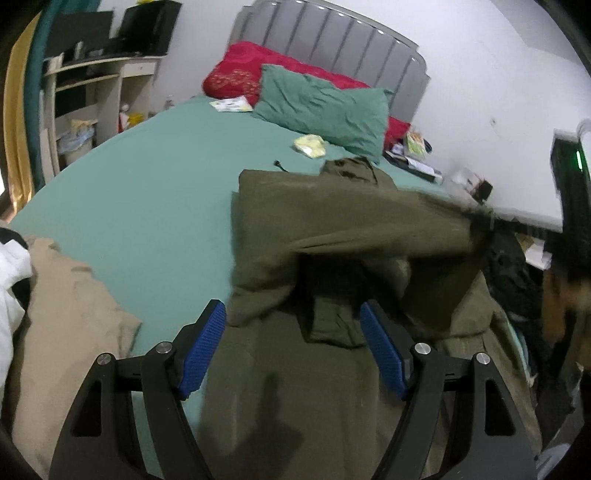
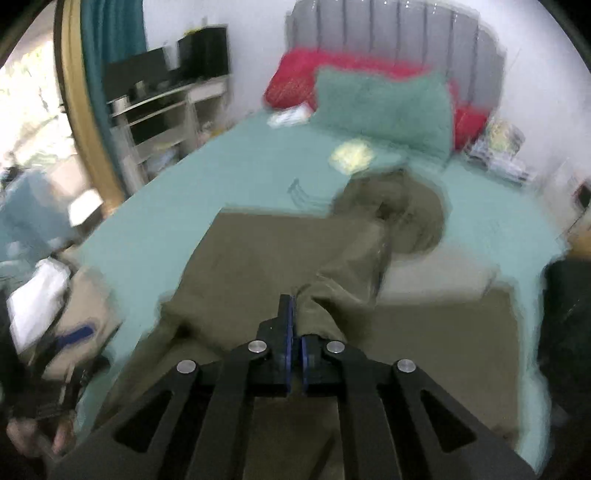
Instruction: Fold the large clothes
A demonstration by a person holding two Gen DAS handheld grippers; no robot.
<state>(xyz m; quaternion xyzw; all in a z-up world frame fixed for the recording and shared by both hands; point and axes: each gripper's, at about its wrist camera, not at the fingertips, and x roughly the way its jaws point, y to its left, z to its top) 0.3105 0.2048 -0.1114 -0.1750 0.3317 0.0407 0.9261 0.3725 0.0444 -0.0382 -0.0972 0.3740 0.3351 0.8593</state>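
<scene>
Our right tongs (image 2: 295, 332) are pinched on a sleeve end of the large olive-green cloth jacket (image 1: 332, 221), lifting it off the body so it can, we judge, be carried across and laid over the torso. Our left tongs (image 1: 293, 345) hang wide apart above the jacket's lower front, gripping nothing, probably waiting to pin or smooth the fabric. The jacket lies spread on the teal-sheeted bed (image 1: 147, 192), its collar toward the crumpled green pillow (image 1: 325, 107) and red quilted blanket (image 1: 236, 70) by the grey padded headboard (image 1: 332, 33).
</scene>
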